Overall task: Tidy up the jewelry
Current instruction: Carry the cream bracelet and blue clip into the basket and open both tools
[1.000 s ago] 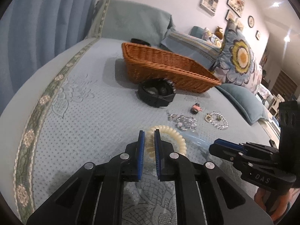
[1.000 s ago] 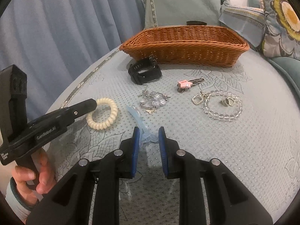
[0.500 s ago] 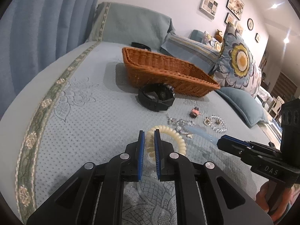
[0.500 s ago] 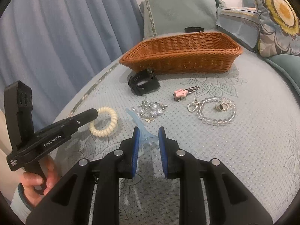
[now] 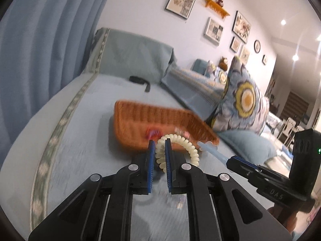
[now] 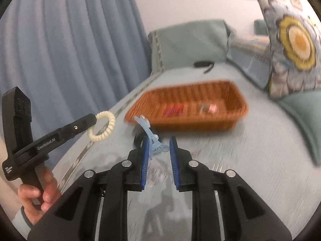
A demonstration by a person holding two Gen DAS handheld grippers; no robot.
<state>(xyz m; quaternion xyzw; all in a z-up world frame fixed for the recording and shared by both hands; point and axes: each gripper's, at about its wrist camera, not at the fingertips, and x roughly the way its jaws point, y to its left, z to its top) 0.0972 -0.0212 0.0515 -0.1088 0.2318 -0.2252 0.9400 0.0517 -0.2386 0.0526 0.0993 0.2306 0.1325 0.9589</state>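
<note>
Here I see pale blue bedding (image 6: 250,160) beneath a wicker basket (image 6: 190,120); my left gripper (image 5: 160,154) pinches a cream coil bracelet (image 5: 176,140), my right gripper (image 6: 159,150) clamps a blue hair clip (image 6: 148,130).

Cream spiral hair tie (image 5: 176,148) pinched in left hand-held gripper (image 5: 160,146), hanging clear of the bed. Translucent blue hair clip (image 6: 149,133) clamped in right hand-held gripper (image 6: 159,146), tip up. Wicker basket (image 6: 236,112) mid-bed, blurred red and pink pieces inside.
</note>
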